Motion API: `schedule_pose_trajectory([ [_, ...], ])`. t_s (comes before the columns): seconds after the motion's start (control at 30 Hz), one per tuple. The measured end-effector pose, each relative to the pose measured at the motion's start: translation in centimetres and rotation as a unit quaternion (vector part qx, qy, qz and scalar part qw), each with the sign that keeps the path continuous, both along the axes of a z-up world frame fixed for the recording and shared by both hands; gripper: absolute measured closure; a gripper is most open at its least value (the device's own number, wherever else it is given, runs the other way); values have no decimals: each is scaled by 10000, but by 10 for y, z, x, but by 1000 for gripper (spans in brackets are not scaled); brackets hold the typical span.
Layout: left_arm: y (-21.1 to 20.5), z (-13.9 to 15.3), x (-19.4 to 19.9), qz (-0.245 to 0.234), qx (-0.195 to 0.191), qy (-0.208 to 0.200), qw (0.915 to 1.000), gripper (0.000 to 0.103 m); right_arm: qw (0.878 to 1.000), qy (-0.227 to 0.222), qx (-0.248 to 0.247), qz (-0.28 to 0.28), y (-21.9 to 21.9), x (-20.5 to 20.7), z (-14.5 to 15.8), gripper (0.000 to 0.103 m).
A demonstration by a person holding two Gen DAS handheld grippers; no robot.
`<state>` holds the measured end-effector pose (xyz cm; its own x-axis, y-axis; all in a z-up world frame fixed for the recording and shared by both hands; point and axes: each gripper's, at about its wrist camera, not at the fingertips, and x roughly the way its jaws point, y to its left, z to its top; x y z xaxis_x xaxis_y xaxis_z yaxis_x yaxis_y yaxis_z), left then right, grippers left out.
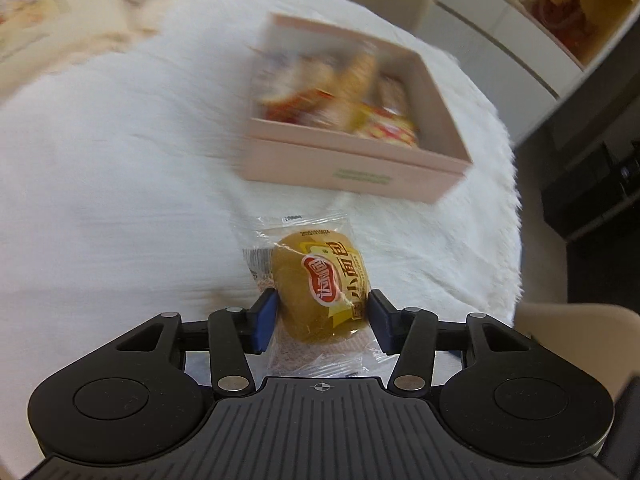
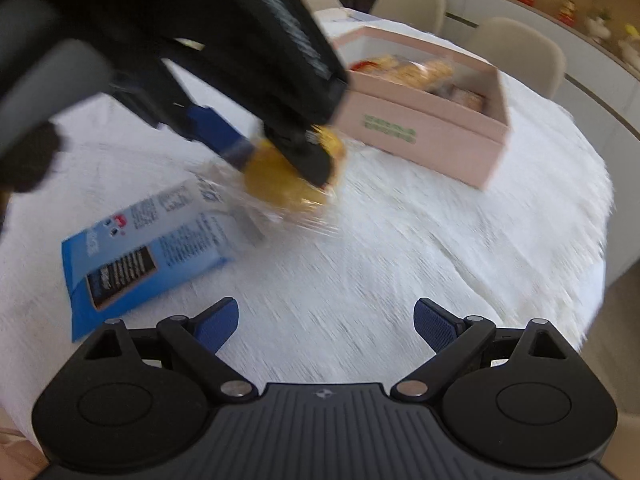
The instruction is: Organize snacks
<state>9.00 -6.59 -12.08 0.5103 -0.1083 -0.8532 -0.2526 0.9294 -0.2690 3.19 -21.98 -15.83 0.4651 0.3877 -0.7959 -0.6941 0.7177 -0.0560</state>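
My left gripper (image 1: 323,322) is shut on a small yellow bread bun in clear wrap (image 1: 320,284), held above the white table; the right wrist view shows the left gripper (image 2: 280,156) with the bun (image 2: 280,188) too. An open pink box (image 1: 352,168) with several packed snacks lies ahead, slightly right; it also shows in the right wrist view (image 2: 424,136). My right gripper (image 2: 326,324) is open and empty, low over the cloth. A blue snack packet (image 2: 132,256) lies flat to its left.
A white fuzzy cloth (image 1: 100,200) covers the round table; its edge curves at the right (image 2: 592,240). Beige chairs (image 2: 516,52) stand behind the table. A shelf with jars (image 2: 568,12) runs along the far wall.
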Motion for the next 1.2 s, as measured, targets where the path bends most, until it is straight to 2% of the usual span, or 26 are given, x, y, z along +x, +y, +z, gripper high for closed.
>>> schedule_pose_trajectory([
  [0.13, 33, 9, -31, 473, 189, 65, 9987, 49, 9999, -101, 25, 44, 24, 12, 1, 8],
  [0.2, 51, 10, -46, 727, 253, 131, 9969, 49, 9999, -5, 127, -79, 31, 19, 6, 10],
  [0.37, 104, 8, -90, 1554, 59, 187, 9876, 49, 9953, 737, 592, -202, 40, 17, 21, 10],
  [0.5, 142, -1, -127, 2244, -92, 363, 9738, 49, 9787, 1798, 980, -163, 61, 5, 17, 10],
  [0.53, 149, -4, -134, 2370, -122, 423, 9705, 49, 9768, 1894, 984, -167, 73, 4, 14, 10],
  [0.6, 156, -7, -142, 2433, -135, 516, 9685, 49, 9799, 1776, 835, -349, 94, -1, 9, 10],
  [0.7, 161, -11, -147, 2267, -127, 579, 9722, 49, 9870, 1432, 456, -579, 127, -5, -4, 8],
  [0.8, 161, -18, -145, 2000, -349, 717, 9765, 49, 9963, 818, -72, -251, 142, -17, -9, 9],
  [0.9, 144, -21, -136, 1429, -499, 721, 9858, 49, 9984, 541, -151, -61, 120, -27, -1, 13],
  [0.97, 130, -22, -130, 1043, -653, 710, 9899, 49, 9990, 323, -320, -17, 99, -29, 0, 23],
  [1.07, 101, -22, -119, 387, -860, 717, 9930, 49, 9979, 530, -310, -229, 67, -15, 2, 26],
  [1.2, 68, -18, -99, -295, -764, 654, 9945, 49, 9950, 687, -154, -714, 32, 0, 16, 34],
])
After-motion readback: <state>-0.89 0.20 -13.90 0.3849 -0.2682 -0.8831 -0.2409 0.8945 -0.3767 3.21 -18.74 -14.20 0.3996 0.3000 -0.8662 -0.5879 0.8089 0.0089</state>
